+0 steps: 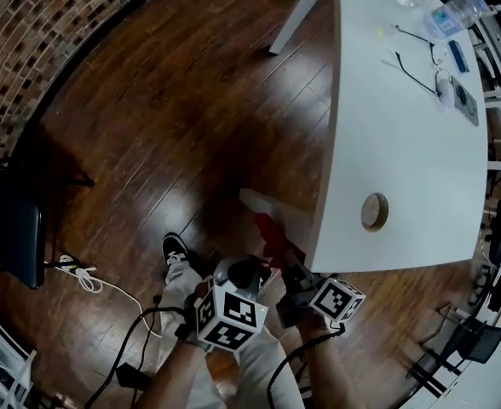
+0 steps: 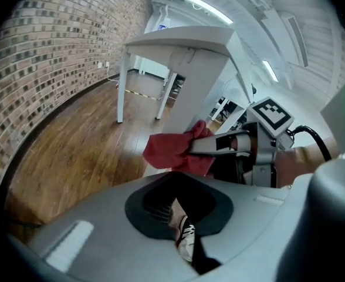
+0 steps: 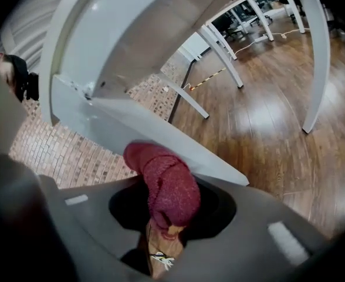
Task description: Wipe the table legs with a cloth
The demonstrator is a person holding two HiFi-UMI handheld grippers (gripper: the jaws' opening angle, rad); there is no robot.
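Right gripper (image 3: 166, 213) jaws clamped on the crumpled red cloth (image 3: 165, 184), which sits against the slanted white table leg (image 3: 161, 137) at the near left corner. Left gripper (image 2: 178, 207) jaws together, empty. Looks like the first leg is in progress; the far white leg (image 1: 297, 15) is still to do. The white tabletop (image 1: 404, 143) edge overhangs, and there's open brown wooden floor (image 1: 165, 126) to the left.

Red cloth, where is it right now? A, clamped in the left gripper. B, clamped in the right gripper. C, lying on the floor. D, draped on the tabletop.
B: the right gripper has its jaws shut on the red cloth, held up against the white table leg.
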